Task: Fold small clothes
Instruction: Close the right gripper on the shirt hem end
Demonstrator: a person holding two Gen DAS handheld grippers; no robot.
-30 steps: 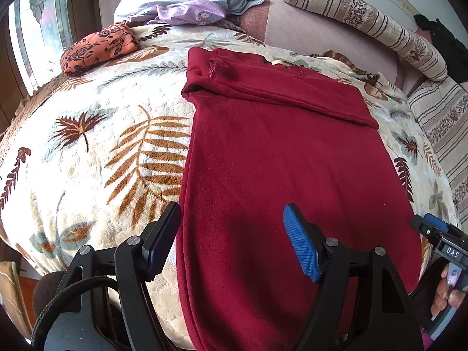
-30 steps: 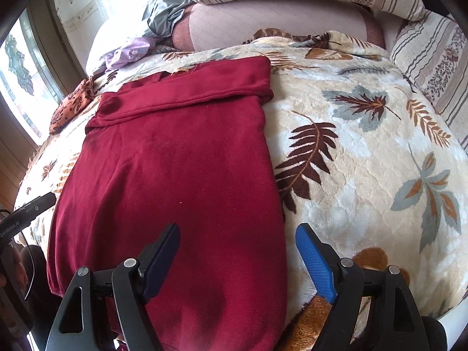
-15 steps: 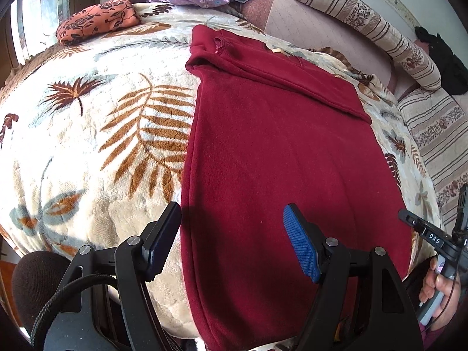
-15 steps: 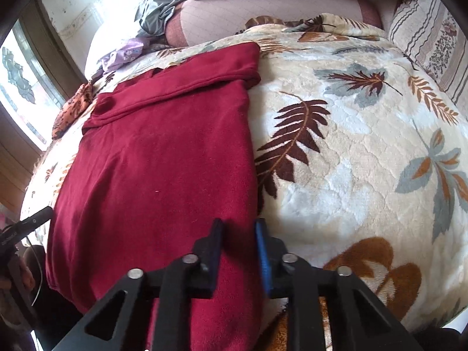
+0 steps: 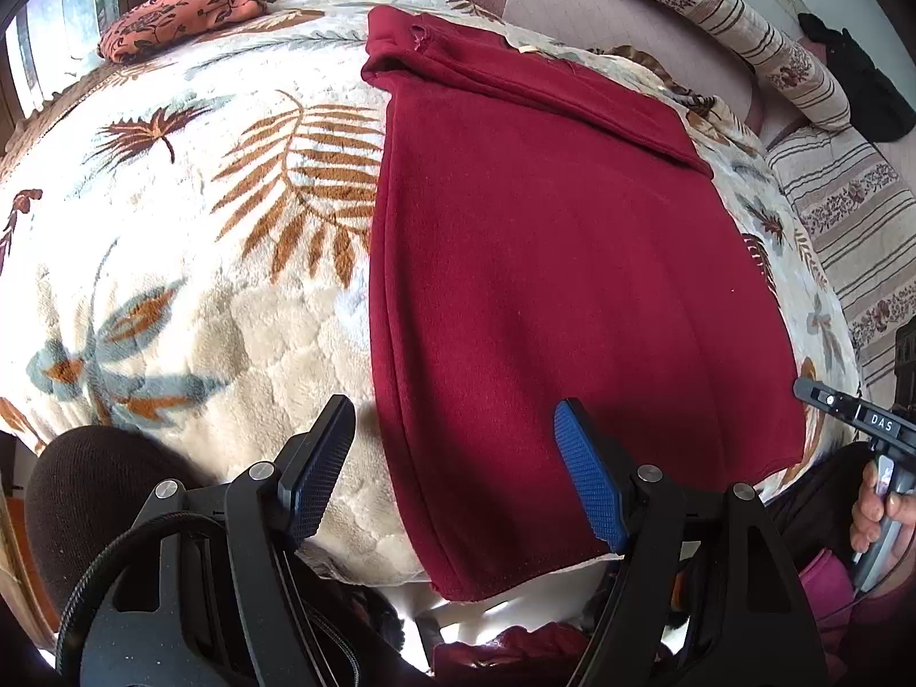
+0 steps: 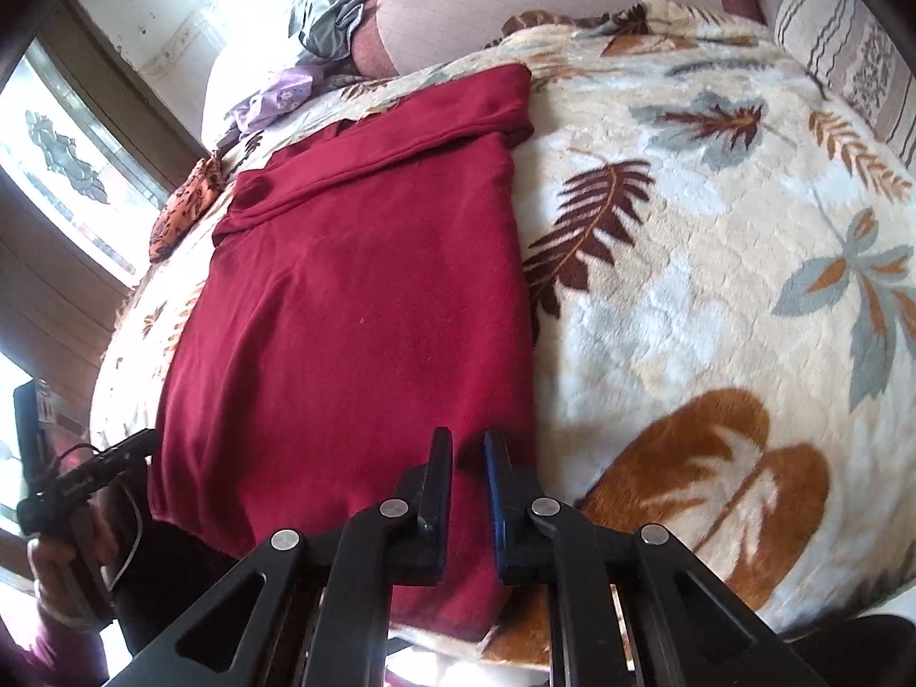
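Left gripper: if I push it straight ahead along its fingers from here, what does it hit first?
Most likely the red garment: its near left edge lies between the left gripper's open fingers, on the leaf-print blanket. Nothing stands in between, though depth is hard to judge.

"DAS" on right gripper (image 5: 859, 418) (white lettering).

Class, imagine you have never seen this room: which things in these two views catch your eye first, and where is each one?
The dark red garment stands out first, spread flat down the middle of the leaf-patterned blanket, its far end folded over. Next comes the left hand-held gripper, jaws wide over the garment's near left edge. The right hand-held gripper sits nearly closed at the near right corner.
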